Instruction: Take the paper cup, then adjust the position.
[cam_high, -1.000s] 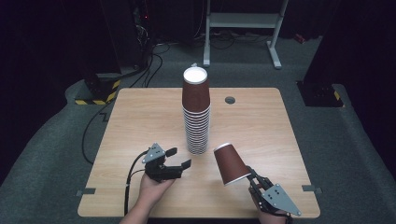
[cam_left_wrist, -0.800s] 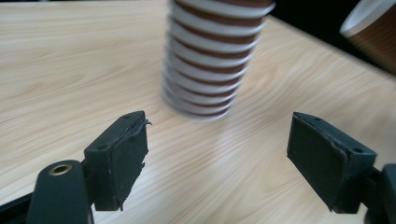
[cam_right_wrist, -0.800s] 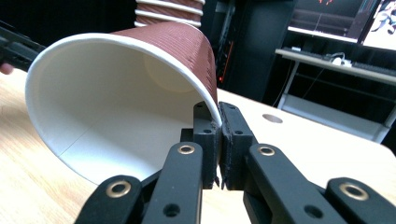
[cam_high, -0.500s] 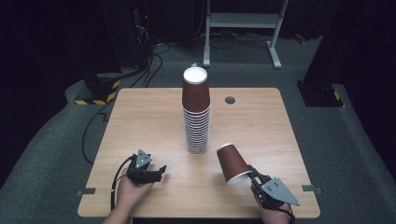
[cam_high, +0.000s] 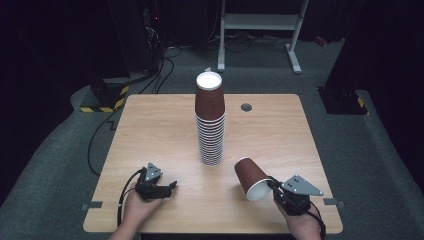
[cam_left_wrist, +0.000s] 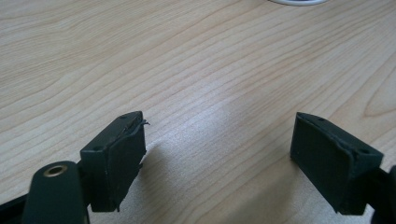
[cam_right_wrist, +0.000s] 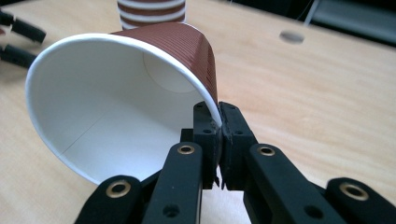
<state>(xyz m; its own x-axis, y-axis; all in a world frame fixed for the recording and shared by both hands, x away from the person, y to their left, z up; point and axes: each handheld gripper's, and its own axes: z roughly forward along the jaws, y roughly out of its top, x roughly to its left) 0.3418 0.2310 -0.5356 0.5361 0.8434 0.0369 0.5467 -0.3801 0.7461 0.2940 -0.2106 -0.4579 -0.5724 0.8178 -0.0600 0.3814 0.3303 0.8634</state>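
A tall stack of brown ribbed paper cups (cam_high: 210, 120) stands upside down at the middle of the wooden table (cam_high: 160, 120); its lower cups (cam_right_wrist: 151, 11) show in the right gripper view. My right gripper (cam_high: 272, 187) (cam_right_wrist: 219, 116) is shut on the white rim of a single brown cup (cam_high: 250, 177) (cam_right_wrist: 116, 107), held tilted above the front right, mouth toward the person. My left gripper (cam_high: 172, 186) (cam_left_wrist: 219, 135) sits low over the front left of the table; its jaws have just been opening and nothing is between them. It also appears far off (cam_right_wrist: 23, 43).
A round cable hole (cam_high: 246, 107) lies in the tabletop behind and right of the stack. Both hands sit close to the table's front edge. On the floor behind stand a white metal frame (cam_high: 260, 25) and dark equipment with cables (cam_high: 150, 60).
My left gripper has moved left and down toward the front edge, and its jaws stand wider. My right gripper has shifted slightly with the cup still held.
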